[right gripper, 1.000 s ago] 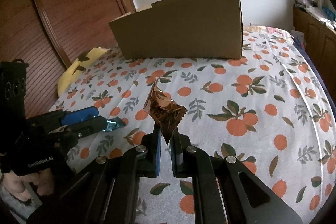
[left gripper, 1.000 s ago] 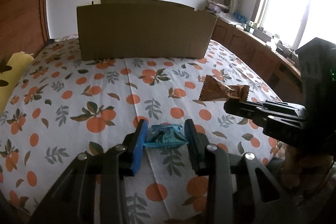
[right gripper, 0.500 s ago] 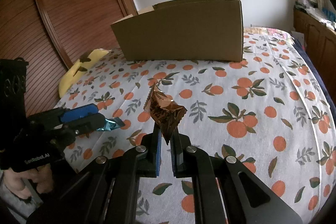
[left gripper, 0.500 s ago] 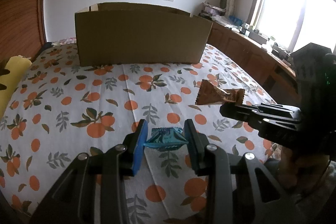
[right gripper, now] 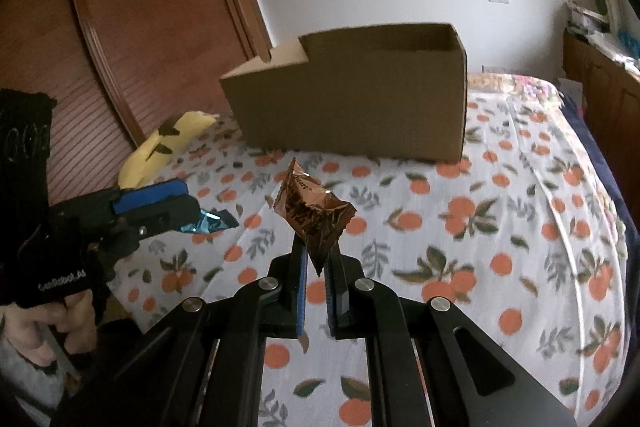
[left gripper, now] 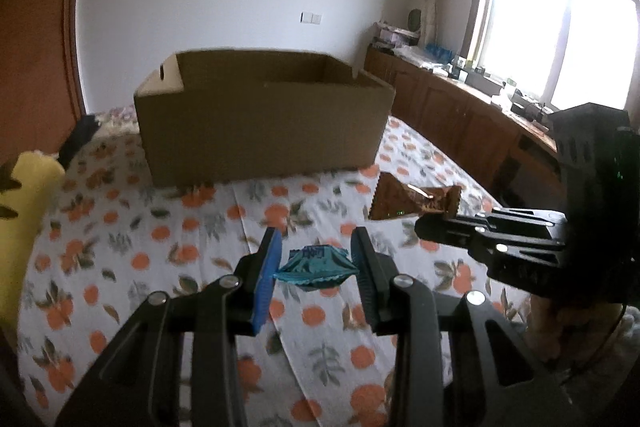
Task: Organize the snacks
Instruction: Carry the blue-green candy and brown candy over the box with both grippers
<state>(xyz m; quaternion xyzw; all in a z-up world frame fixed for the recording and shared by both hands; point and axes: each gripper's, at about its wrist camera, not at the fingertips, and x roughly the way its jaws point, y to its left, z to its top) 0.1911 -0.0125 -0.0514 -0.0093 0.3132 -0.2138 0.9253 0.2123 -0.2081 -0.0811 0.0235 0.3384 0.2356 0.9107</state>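
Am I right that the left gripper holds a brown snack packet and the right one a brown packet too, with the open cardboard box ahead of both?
Not quite: the left gripper holds a blue packet, as the left wrist view shows. The right gripper does hold a brown packet, with the cardboard box ahead.

A bed (right gripper: pixel 500 227) covered by a white sheet printed with oranges and leaves fills the lower half of both views. An open cardboard box (left gripper: pixel 260 131) sits on it at frame centre. A yellow cushion (right gripper: pixel 168 151) lies at the bed's left edge.

Open-topped cardboard box (left gripper: pixel 262 131) ahead, bedspread (left gripper: pixel 120 247) clear.
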